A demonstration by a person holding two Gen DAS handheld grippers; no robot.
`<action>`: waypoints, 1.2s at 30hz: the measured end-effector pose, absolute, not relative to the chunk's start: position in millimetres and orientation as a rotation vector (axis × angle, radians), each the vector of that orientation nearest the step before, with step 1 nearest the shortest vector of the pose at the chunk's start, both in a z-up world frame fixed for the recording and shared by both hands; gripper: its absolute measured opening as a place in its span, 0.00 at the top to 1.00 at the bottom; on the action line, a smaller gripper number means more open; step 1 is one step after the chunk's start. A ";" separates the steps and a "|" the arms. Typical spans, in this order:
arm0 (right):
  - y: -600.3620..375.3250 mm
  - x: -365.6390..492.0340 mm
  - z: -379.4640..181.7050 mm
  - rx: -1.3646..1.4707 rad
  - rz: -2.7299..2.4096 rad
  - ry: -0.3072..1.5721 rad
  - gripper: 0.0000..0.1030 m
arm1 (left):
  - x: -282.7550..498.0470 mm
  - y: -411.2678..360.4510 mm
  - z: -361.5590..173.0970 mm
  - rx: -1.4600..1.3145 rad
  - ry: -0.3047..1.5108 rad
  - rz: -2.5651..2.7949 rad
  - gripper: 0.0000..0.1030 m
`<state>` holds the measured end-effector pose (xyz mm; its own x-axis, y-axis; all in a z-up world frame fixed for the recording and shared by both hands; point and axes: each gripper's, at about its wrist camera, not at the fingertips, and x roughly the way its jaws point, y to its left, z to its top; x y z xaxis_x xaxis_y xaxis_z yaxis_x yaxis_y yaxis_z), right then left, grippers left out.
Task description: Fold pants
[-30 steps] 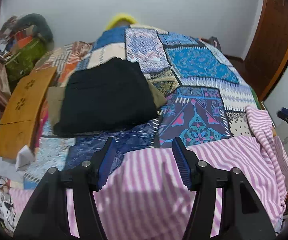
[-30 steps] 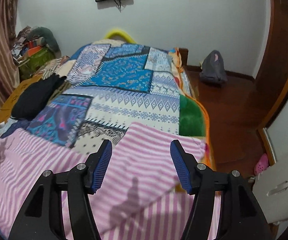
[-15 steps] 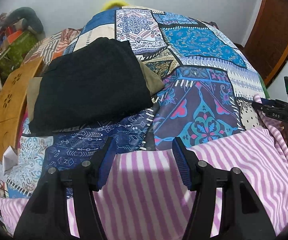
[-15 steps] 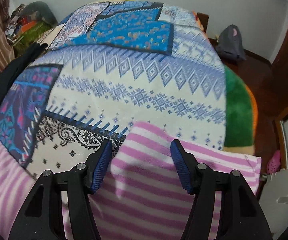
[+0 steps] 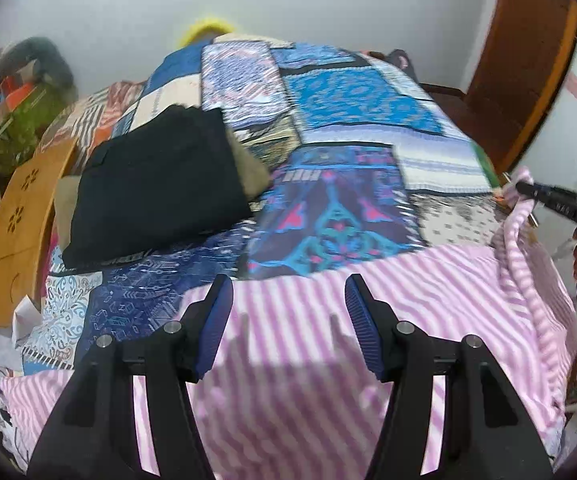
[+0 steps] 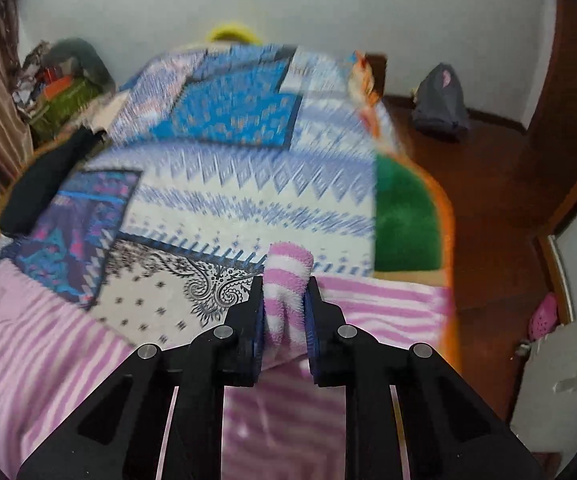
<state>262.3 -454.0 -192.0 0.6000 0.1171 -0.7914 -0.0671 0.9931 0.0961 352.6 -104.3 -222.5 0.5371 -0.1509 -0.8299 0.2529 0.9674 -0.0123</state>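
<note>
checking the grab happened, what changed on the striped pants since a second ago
The right gripper stood open over the pink striped pants; now its jaws are closing on a bunched corner of them, and that edge rises off the bed at the far right of the left view. The left gripper is as open as before, above the cloth, holding nothing. The black folded clothes and patchwork bedspread lie as they did.

One striped pants (image 5: 308, 360); one black folded garment (image 5: 156, 184); two hand-held grippers (image 5: 288, 320) (image 6: 284, 312).
</note>
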 end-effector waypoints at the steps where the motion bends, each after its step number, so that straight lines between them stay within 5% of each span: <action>1: -456.9 252.4 -179.8 0.061 0.098 0.900 0.85 | 347.0 -110.2 -218.5 0.125 0.969 -0.250 0.44; 11: -494.3 157.2 -117.9 0.086 0.026 0.793 0.85 | 290.5 -163.1 -194.7 0.135 0.962 -0.376 0.38; 27: -522.6 90.9 -164.5 0.231 -0.033 0.835 0.85 | 209.6 -293.3 -230.3 0.211 1.066 -0.674 0.40; 31: -528.3 84.9 -167.5 0.252 -0.037 0.830 0.85 | 206.7 -318.4 -247.5 0.267 1.082 -0.680 0.50; 36: -534.6 78.8 -161.5 0.263 -0.042 0.804 0.85 | 210.4 -335.6 -271.3 0.371 1.086 -0.632 0.87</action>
